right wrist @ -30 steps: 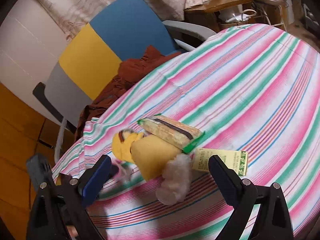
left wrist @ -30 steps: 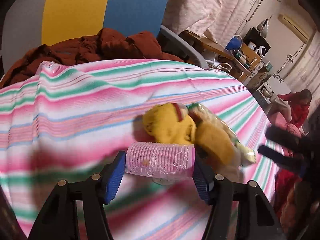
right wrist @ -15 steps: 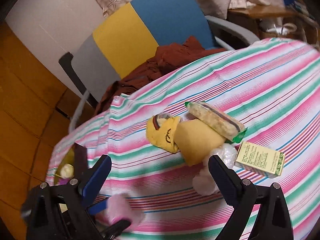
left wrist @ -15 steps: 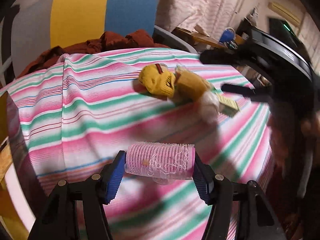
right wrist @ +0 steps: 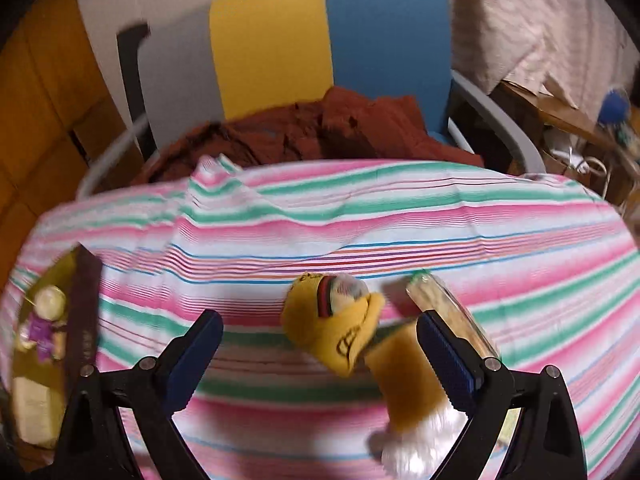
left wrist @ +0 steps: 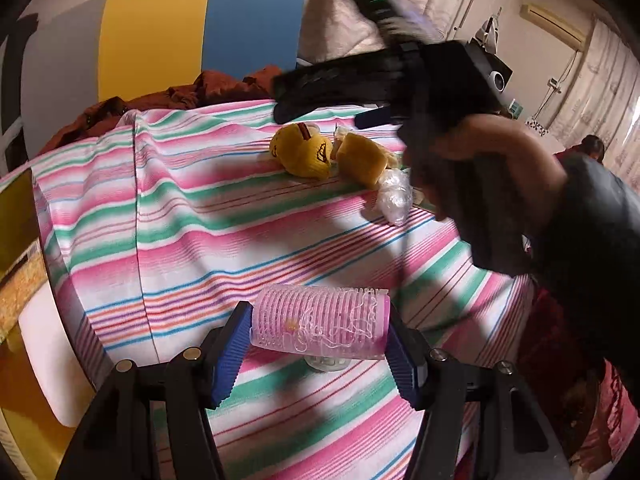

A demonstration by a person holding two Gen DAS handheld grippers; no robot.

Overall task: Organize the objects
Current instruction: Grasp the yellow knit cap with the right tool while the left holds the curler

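Pink plastic hair roller [left wrist: 320, 322], ribbed, white thread tangled on it: clamped endwise between the blue pads of the left gripper [left wrist: 318, 354], lifted above the near part of the table.
Striped tablecloth [left wrist: 180, 216], pink, green and white: covers the table.
Yellow cap [left wrist: 302, 156] with dark stitching: lying on the cloth at the far side, touching a mustard sponge [left wrist: 360, 158].
Crumpled clear plastic [left wrist: 394, 200]: just beside the sponge.
Long clear packet [right wrist: 452, 320]: beside the cap, partly behind a pad.
Right gripper [right wrist: 320, 356]: jaws wide apart, empty, above the cap.
Yellow tray [right wrist: 36, 344] of small items: at the table's left edge.
Rust-brown cloth [right wrist: 320, 128]: heaped on a grey, yellow and blue chair [right wrist: 332, 36]
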